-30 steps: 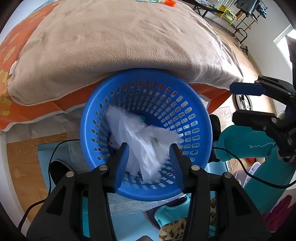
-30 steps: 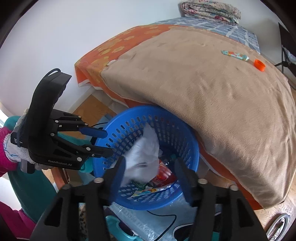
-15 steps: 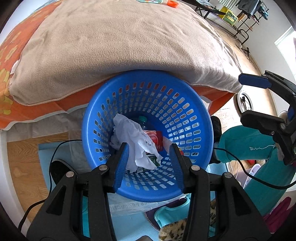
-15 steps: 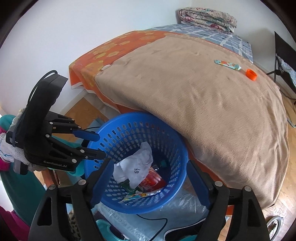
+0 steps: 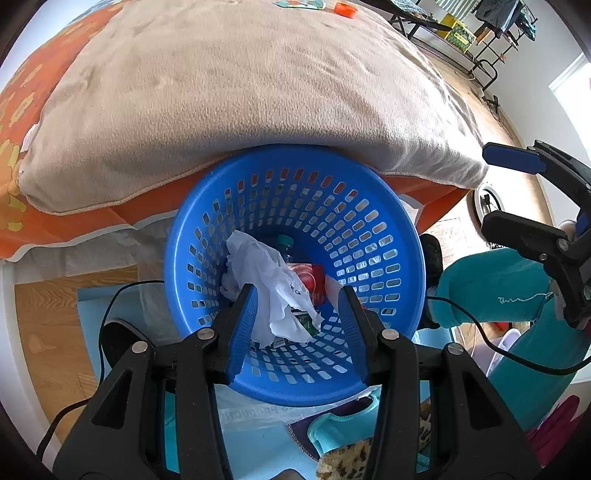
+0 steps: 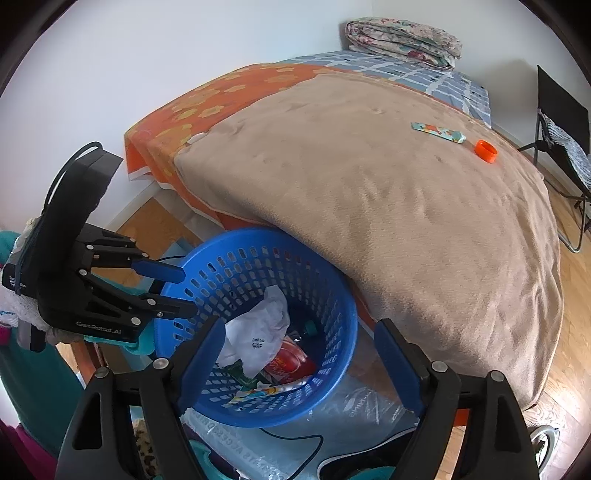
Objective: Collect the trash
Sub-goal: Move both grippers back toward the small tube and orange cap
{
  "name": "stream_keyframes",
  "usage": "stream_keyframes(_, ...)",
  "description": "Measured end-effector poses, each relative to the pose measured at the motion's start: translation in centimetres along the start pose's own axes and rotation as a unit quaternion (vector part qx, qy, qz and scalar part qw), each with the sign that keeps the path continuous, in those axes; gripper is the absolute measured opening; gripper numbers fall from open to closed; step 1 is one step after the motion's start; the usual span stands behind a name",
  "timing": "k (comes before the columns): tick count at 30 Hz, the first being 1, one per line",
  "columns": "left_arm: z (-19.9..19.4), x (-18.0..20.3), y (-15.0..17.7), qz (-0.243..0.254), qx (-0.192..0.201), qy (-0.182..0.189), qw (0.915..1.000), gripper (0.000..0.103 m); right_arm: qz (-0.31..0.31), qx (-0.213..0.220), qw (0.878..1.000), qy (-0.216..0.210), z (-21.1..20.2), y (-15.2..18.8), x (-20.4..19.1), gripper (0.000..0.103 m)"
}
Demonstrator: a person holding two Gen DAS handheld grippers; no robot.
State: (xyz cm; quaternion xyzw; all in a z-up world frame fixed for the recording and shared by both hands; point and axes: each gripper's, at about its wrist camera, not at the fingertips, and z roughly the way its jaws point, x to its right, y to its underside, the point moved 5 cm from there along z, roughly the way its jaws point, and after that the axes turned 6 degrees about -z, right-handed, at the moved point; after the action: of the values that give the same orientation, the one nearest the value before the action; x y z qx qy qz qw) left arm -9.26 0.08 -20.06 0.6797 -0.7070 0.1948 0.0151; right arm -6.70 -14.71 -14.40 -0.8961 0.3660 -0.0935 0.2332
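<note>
Blue plastic fills my left wrist view: the slotted basket (image 5: 295,266) sits dead centre, its far rim tucked under the edge of the tan blanket (image 5: 240,92) at twelve o'clock. Inside it lies the crumpled white paper (image 5: 266,273), toward nine o'clock of the basket floor, with a red packet (image 5: 314,284) just beside it and a dark bottle with a teal cap (image 5: 286,242) behind. My left gripper (image 5: 301,325) hangs over the near rim with its jaws apart and nothing between them. At three o'clock the right gripper (image 5: 517,192) shows, its fingers spread wide and bare. An orange cap (image 5: 346,9) and a printed wrapper (image 5: 299,3) rest on the blanket at twelve o'clock.

From the right wrist, the basket (image 6: 332,314) is at six o'clock, pressed against the blanket (image 6: 388,203). The white paper (image 6: 258,332) rests on top of the red packet (image 6: 288,363) and other wrappers. My right gripper (image 6: 303,363) is wide open and empty. The left gripper (image 6: 177,291) reaches in from nine o'clock, jaws parted, tips at the rim. The orange cap (image 6: 486,150) and wrapper (image 6: 437,132) lie at two o'clock, near each other. A folded quilt (image 6: 402,40) sits at one o'clock.
</note>
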Motion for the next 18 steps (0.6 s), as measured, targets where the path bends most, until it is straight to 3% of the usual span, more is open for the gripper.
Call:
stream_keyframes(10,-1.0,0.2,-1.9,0.004,0.014,-0.006,0.9999,0.046,0.027,0.012,1.0,-0.006,-1.0,-0.6,2.0,0.09)
stream_keyframes(18,-2.8,1.0,-5.5,0.019,0.037,0.0,0.9991,0.046,0.031,0.048,0.998,0.032,-2.7,-1.9,5.1,0.09)
